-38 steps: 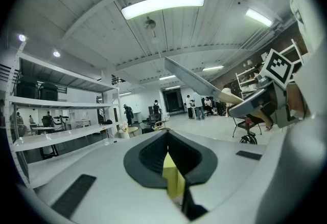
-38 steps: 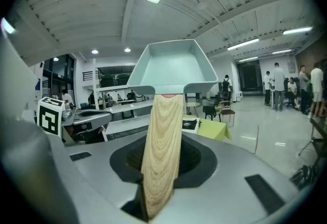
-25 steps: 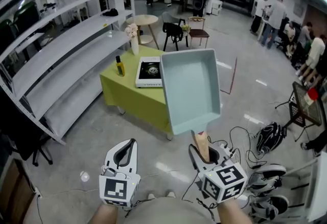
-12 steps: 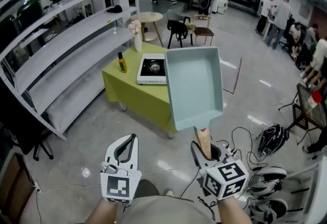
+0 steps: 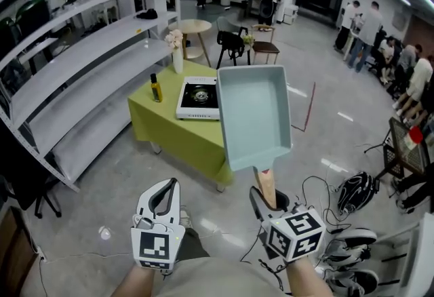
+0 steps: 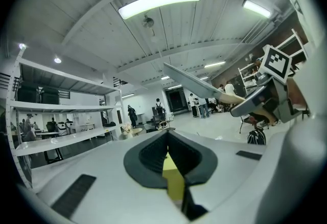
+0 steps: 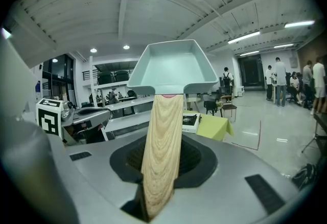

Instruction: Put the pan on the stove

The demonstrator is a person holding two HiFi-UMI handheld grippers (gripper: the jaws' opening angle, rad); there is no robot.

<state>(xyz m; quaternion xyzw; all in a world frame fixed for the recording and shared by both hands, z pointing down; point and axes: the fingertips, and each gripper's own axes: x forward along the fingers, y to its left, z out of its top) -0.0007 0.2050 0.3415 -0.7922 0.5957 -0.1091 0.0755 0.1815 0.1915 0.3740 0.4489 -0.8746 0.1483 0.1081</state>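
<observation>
My right gripper (image 5: 267,199) clamps the wooden handle (image 5: 265,184) of the pale teal rectangular pan (image 5: 254,116), aloft at 12 o'clock, well short of the white tabletop stove (image 5: 198,97). Rigid, probably front-heavy; gripping nearer the body steadies it.

The left gripper (image 5: 173,187) is held low in front of the body, jaws together with nothing between them. The right gripper (image 5: 269,202), level beside it, points forward and upward, its jaws clamped on the pan handle (image 5: 264,180).
</observation>
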